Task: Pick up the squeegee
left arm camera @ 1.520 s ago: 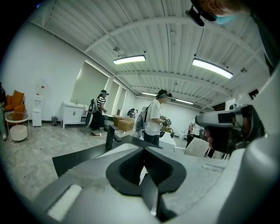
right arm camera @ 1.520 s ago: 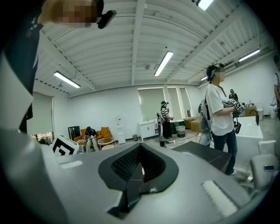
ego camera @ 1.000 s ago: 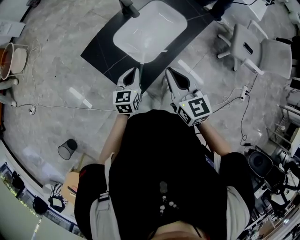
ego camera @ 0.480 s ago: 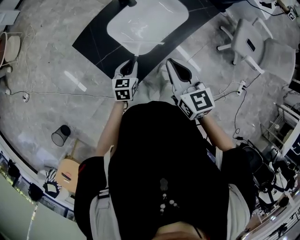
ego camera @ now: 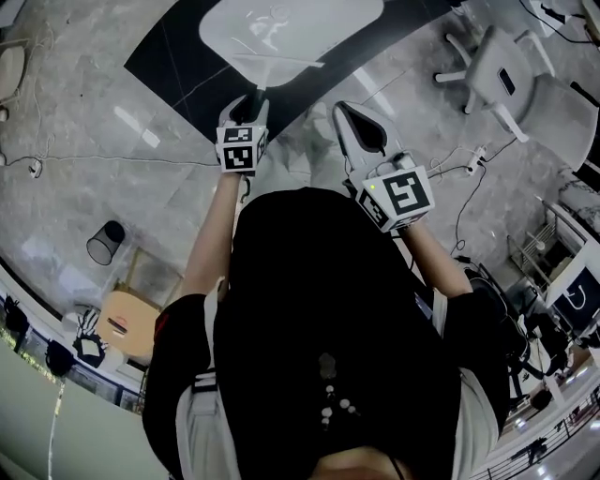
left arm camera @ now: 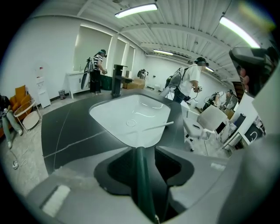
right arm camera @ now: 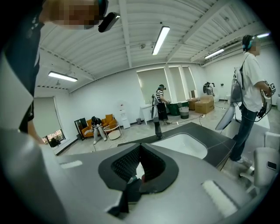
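**A:** Step in hand? Left to right, quick.

**B:** The left gripper [ego camera: 246, 105] is pointed down at the near edge of the sink [ego camera: 319, 23]. Its jaws have just been opening and are now spread wide. The dark green handle [left arm camera: 140, 175] is seen between them with a gap on each side, so nothing is gripped. The squeegee [ego camera: 278, 61] is found at the near side of the dark table [ego camera: 178, 66], with its white blade [left arm camera: 158, 126] laid across the near part of the sink. Whether the blade is rested on the sink can't be told. The right gripper [ego camera: 345, 114] is held just beside, to the right, with its jaws brought together and nothing seen held.

**A:** So which step is it judged as?

**B:** It is judged as the grasp itself, not yet made. For the next move, the left jaws need to be closed squarely on the handle. The lift is then best taken straight up, so that the blade is cleared of the sink rim without being dragged. The right gripper is probably not needed.

**A:** Counts?

**B:**
- One mesh bin [ego camera: 105, 242] is counted on the floor.
- Two grippers are counted.
- One squeegee is counted.
- One table is counted.
- One sink is counted.
- One tap [left arm camera: 117, 79] is counted.
- Two white chairs [ego camera: 492, 75] are counted.
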`<act>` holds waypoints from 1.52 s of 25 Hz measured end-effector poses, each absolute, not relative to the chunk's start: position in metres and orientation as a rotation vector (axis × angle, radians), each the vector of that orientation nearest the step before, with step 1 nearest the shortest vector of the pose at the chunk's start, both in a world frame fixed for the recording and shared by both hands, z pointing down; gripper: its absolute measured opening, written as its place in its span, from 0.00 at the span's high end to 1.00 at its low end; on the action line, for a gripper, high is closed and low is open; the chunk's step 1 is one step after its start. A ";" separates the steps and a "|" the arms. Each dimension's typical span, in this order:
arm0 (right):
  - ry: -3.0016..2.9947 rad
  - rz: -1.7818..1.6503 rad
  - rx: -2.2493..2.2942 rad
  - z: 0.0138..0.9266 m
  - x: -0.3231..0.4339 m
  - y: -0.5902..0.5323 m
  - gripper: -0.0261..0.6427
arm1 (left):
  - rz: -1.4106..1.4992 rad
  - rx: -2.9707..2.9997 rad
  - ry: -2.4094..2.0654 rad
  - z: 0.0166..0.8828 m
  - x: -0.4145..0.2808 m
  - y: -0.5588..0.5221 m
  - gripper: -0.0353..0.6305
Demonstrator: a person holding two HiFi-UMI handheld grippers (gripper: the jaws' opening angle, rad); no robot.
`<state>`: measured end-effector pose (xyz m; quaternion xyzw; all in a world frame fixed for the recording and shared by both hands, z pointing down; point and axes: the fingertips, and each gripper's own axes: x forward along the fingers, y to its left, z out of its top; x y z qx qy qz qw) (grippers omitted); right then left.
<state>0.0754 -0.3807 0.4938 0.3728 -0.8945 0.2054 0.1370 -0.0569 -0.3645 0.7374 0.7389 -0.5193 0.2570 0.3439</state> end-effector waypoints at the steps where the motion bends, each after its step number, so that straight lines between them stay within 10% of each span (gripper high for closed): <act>1: -2.586 0.597 1.073 0.495 0.077 -0.382 0.96 | 0.671 1.910 -1.351 0.740 -0.057 -0.366 0.70; 38: -2.575 0.636 0.995 0.512 0.068 -0.399 0.96 | 0.739 1.812 -1.353 0.767 -0.055 -0.363 0.79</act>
